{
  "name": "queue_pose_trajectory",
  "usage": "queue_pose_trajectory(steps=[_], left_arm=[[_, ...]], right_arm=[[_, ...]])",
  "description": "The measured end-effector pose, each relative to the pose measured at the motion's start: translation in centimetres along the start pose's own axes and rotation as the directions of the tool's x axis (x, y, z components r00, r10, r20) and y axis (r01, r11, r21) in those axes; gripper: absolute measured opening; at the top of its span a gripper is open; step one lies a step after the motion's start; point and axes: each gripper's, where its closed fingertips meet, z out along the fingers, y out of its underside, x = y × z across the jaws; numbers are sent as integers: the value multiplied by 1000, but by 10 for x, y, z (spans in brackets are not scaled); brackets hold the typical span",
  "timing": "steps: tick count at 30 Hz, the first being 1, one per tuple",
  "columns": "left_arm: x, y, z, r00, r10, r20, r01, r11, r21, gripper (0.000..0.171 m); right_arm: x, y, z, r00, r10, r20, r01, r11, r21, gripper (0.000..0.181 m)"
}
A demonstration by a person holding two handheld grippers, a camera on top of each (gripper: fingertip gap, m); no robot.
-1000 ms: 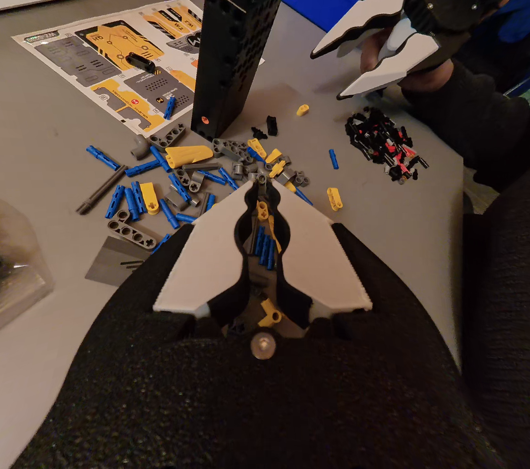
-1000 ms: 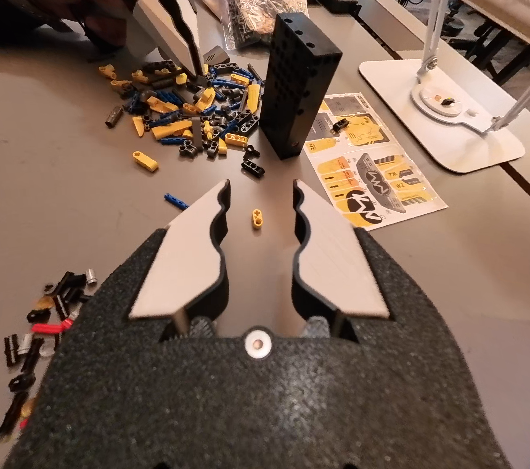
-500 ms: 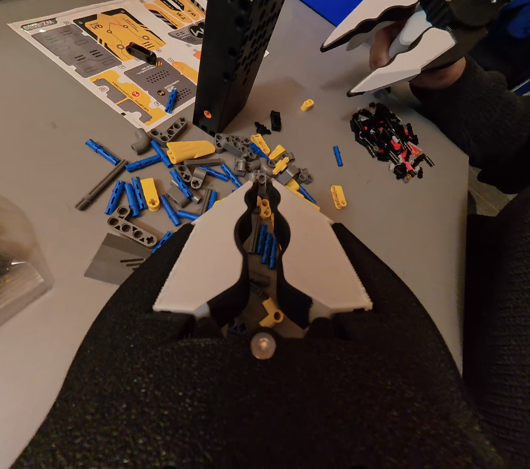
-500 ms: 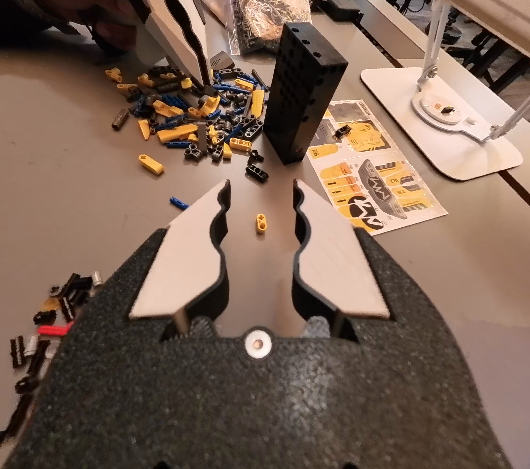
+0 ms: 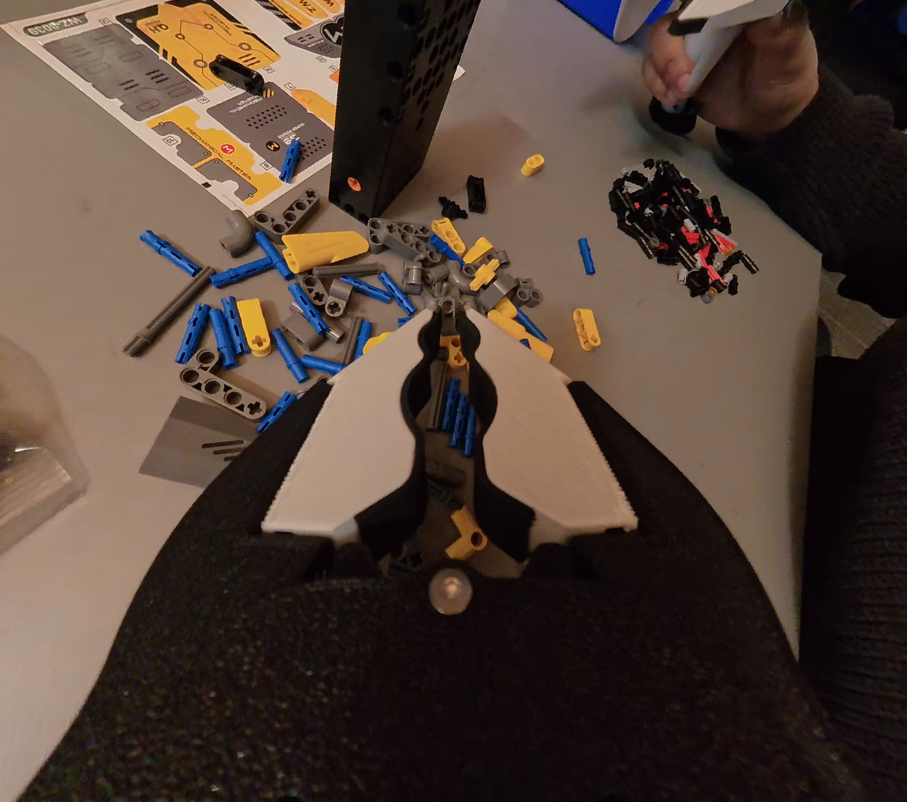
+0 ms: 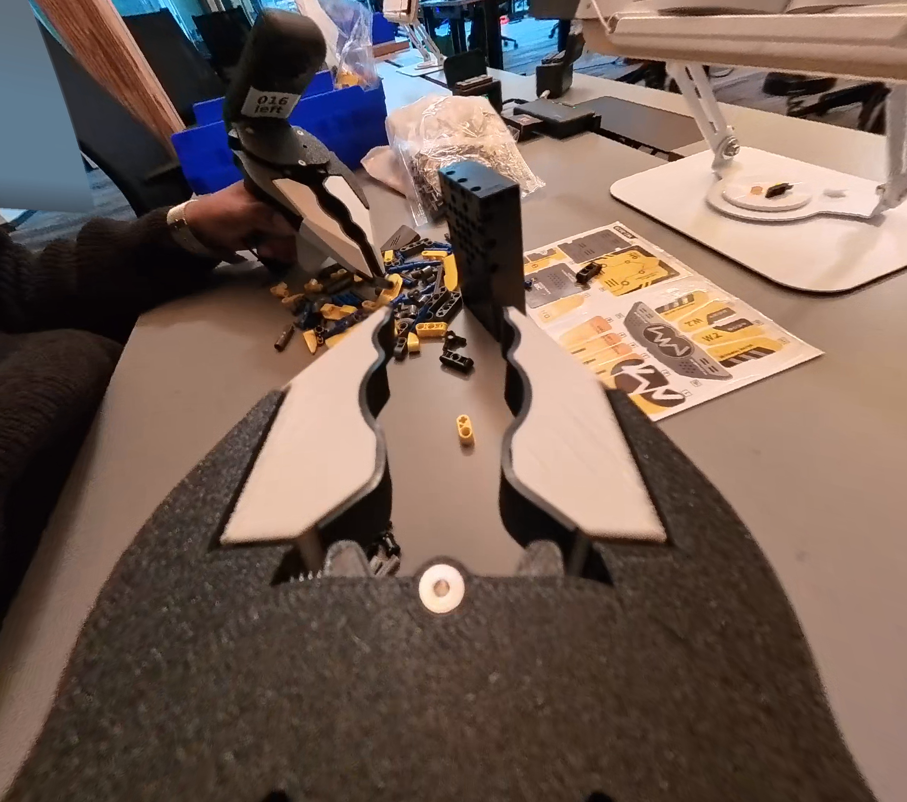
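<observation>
My left gripper is shut, its tips pinching a small grey connector piece in a loose pile of blue, yellow and grey building pieces. It also shows in the right wrist view, tips down in the pile. My right gripper is open and empty, held above the table. A small yellow piece lies on the table below its gap. In the left wrist view the right gripper hovers at the upper right. A tall black perforated block stands upright beside the pile.
A sticker sheet lies beyond the block. A heap of small black and red pieces sits near the table edge. A blue bin, a clear bag of parts and a white stand base stand farther back. The grippers' ends are close to 15 cm from one another. My left gripper's tips are some 8 cm from the tall black perforated block.
My right gripper has risen and tilted up, still open, so its view now takes in the room. My left gripper stays shut in the pile, barely moved.
</observation>
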Motion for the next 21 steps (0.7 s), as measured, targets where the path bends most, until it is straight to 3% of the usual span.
queue_pose_trajectory(steps=[21], left_arm=[[-10, -11, -10, 999, -14, 48, 10, 997, 81, 11]], right_arm=[[-2, 14, 8, 999, -34, -5, 34, 997, -68, 43]])
